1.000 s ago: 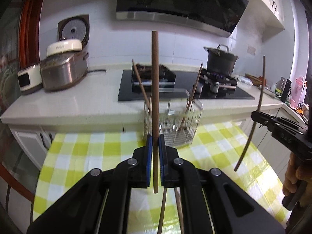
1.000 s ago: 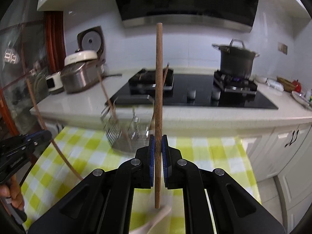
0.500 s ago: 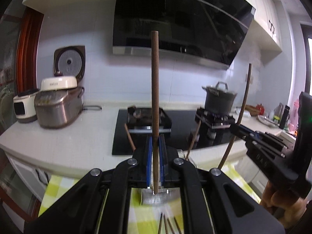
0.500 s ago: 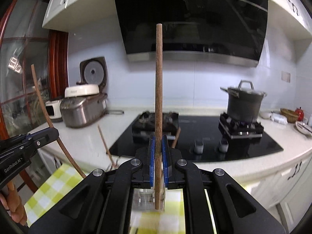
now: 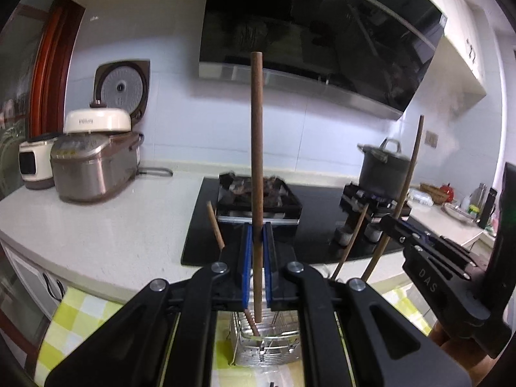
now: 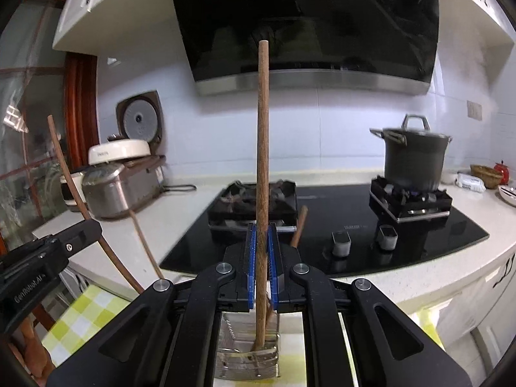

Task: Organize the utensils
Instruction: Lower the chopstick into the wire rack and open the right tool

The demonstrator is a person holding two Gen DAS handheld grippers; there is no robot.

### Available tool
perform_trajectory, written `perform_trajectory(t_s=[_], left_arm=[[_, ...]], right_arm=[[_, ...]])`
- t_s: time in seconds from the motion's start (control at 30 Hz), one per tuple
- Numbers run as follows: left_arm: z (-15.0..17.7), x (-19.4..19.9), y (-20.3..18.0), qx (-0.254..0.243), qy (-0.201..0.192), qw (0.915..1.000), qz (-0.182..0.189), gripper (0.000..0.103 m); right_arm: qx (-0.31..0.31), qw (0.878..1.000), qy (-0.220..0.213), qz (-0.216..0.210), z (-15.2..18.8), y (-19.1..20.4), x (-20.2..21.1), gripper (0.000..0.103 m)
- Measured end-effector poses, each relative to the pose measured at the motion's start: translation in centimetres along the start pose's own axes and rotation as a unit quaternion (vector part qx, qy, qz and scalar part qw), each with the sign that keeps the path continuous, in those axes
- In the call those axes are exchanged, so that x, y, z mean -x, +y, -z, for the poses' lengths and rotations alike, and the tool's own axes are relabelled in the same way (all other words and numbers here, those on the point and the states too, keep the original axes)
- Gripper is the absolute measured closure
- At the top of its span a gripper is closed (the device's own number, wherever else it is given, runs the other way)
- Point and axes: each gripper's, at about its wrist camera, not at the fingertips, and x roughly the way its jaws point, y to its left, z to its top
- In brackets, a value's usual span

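In the left wrist view my left gripper (image 5: 257, 242) is shut on an upright dark wooden chopstick (image 5: 257, 148). Its lower end hangs over the wire utensil basket (image 5: 277, 351), which stands under the fingers with two chopsticks (image 5: 215, 225) leaning in it. My right gripper (image 5: 388, 222) comes in from the right, holding a slanted chopstick (image 5: 407, 177). In the right wrist view the right gripper (image 6: 262, 242) is shut on a lighter wooden chopstick (image 6: 262, 148), its lower end at the basket (image 6: 238, 364). The left gripper (image 6: 92, 230) shows at the left with its chopstick (image 6: 69, 177).
The basket stands on a yellow checked tablecloth (image 5: 80, 309) in front of a white counter (image 5: 113, 225). On the counter are rice cookers (image 5: 93, 167), a black gas hob (image 6: 338, 225) and a dark pot (image 6: 412, 158). A range hood (image 6: 306, 25) hangs above.
Both grippers have moved forward to the basket and risen a little. The basket has slid from ahead of the fingers to beneath them. Each still grips its chopstick.
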Motion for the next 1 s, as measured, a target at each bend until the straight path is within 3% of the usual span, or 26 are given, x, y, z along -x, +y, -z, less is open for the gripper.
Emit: perform_trajectory(t_s=[0.47,0.57,0.6,0.63,0.77,0.8,1.0], left_arm=[[4.5,-5.1,0.0,-0.001,0.053,0.9983,-0.023,0.095],[4.7,-5.4,0.1,-0.001,0.058,0.998,-0.027,0.091],[4.8,-5.4,0.2,-0.002,0.058,0.9979,-0.027,0.083],[4.8,-5.3,0.2,-0.002,0.059,0.9979,-0.027,0.079],[5.0,-5.1,0.3,-0.002,0.06,0.9978,-0.028,0.074],[5.1,-5.0,0.3,-0.002,0.06,0.9977,-0.03,0.071],[5.5,-3.8,0.8,0.001,0.06,0.9976,-0.034,0.068]], right_arm=[[0.001,0.999,0.04,0.014,4.0,-0.7,-3.1,0.093],[-0.001,0.999,0.046,0.017,4.3,-1.0,-3.4,0.092],[-0.003,0.999,0.048,0.016,4.4,-1.1,-3.5,0.091],[-0.004,0.999,0.05,0.014,4.5,-1.2,-3.5,0.089],[-0.002,0.999,0.043,0.019,4.6,-1.2,-3.1,0.054],[0.0,0.999,0.038,0.02,4.6,-1.3,-2.8,0.05],[-0.005,0.999,0.029,0.034,4.5,-2.1,-1.2,0.047]])
